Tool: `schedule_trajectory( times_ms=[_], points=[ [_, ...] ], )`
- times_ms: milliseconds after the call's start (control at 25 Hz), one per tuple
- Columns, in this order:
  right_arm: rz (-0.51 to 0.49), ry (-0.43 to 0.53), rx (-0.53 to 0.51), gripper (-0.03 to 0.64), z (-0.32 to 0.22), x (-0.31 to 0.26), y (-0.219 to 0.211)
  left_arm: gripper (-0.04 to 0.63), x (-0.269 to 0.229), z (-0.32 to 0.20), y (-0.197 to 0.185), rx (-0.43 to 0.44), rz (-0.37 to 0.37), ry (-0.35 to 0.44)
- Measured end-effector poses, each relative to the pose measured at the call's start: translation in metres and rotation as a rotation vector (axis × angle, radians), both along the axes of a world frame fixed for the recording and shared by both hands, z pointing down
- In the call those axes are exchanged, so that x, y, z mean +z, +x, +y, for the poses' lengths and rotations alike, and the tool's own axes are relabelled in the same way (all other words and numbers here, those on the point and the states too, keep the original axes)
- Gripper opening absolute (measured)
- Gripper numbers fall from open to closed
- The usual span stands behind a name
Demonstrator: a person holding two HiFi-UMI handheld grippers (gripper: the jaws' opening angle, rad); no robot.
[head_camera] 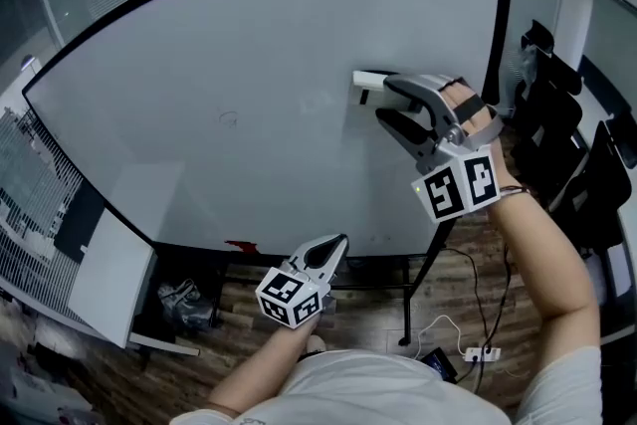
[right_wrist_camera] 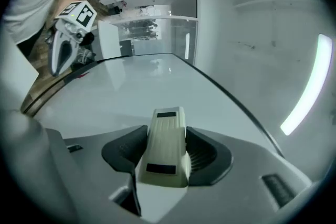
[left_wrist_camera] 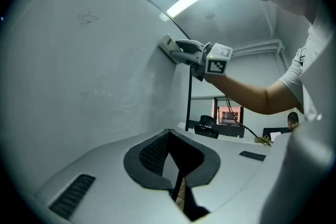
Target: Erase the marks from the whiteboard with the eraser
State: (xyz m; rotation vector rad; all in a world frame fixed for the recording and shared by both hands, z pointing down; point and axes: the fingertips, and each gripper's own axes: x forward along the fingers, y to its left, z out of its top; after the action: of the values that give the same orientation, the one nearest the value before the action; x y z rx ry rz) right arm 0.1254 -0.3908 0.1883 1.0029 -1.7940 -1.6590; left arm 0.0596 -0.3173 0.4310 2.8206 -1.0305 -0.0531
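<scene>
The whiteboard [head_camera: 249, 45] fills the head view, nearly bare. A small pen mark [head_camera: 229, 118] shows left of its centre, also in the left gripper view as a pen mark [left_wrist_camera: 87, 18]. My right gripper [head_camera: 383, 101] is shut on a cream eraser [head_camera: 362, 83], whose end presses against the board's right part. In the right gripper view the eraser [right_wrist_camera: 167, 165] sits between the dark pads of the right gripper [right_wrist_camera: 168, 139]. My left gripper [head_camera: 336, 246] hangs low by the board's bottom edge, shut on nothing; its pads meet in the left gripper [left_wrist_camera: 172, 150] view.
A small red thing [head_camera: 239, 246] lies at the board's bottom ledge. Black chairs [head_camera: 567, 134] stand to the right. The board's stand leg [head_camera: 423, 274] and a power strip [head_camera: 480, 353] with cables are on the wooden floor. A white panel [head_camera: 109, 264] leans at the lower left.
</scene>
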Motion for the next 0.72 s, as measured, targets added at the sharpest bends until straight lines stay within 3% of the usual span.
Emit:
schedule_trajectory(
  times_ms=[160, 320, 520, 720],
  points=[
    [-0.091, 0.069, 0.000, 0.233, 0.001, -0.080, -0.002, 0.008, -0.008, 0.000, -0.004, -0.013, 0.010, 0.020],
    [-0.112, 0.115, -0.002, 0.233, 0.003, -0.099, -0.017, 0.008, -0.007, -0.003, -0.017, -0.039, 0.008, 0.016],
    [-0.080, 0.093, -0.031, 0.233, 0.000, -0.052, -0.047, 0.008, -0.006, -0.007, -0.029, -0.065, -0.005, 0.022],
    [-0.011, -0.036, -0.098, 0.233, -0.008, 0.053, -0.089, 0.008, -0.002, -0.016, -0.049, -0.092, 0.003, 0.014]
  ],
)
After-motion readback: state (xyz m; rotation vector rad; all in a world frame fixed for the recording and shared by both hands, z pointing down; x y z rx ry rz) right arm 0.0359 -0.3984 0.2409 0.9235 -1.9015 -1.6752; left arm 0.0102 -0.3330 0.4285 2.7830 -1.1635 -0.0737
